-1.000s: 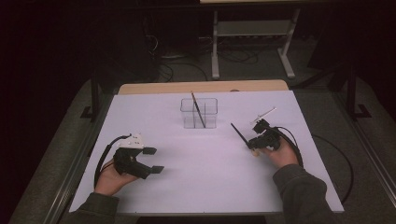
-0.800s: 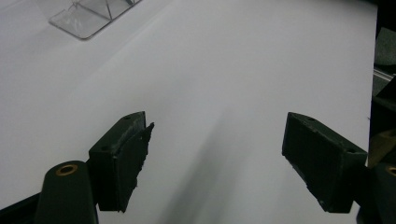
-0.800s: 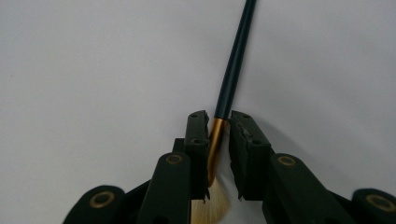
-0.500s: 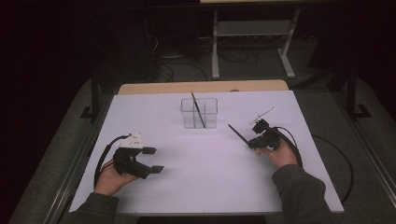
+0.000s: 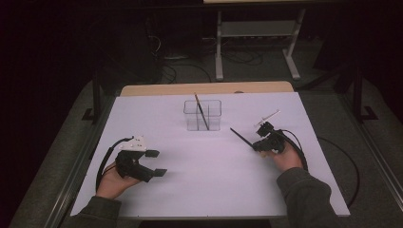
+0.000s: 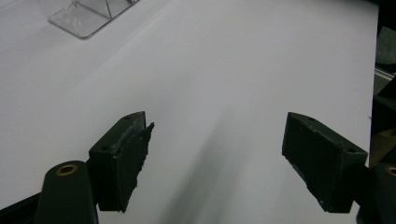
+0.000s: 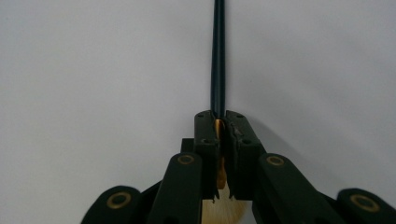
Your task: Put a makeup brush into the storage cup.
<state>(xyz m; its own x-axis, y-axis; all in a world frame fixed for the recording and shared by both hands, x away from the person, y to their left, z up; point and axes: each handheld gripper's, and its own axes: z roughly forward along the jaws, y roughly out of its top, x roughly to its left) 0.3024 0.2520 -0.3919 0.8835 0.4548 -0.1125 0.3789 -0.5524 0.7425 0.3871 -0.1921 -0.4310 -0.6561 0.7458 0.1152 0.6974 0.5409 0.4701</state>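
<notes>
My right gripper rests on the white table at the right, shut on a dark paintbrush. The handle points up and to the left, clear of the sheet. In the right gripper view the jaws pinch the brush at its gold ferrule, with tan bristles behind the pads. A clear plastic container stands at the middle back with another brush leaning inside. My left gripper lies at the left, open, with nothing between its jaws.
The clear container shows at the top left of the left gripper view. A thin white rod lies just beyond my right gripper. Cables trail from both grippers. A strip of bare wood runs along the table's far edge.
The held brush's far tip has swung slightly to the left. Both hands stay where they were.
</notes>
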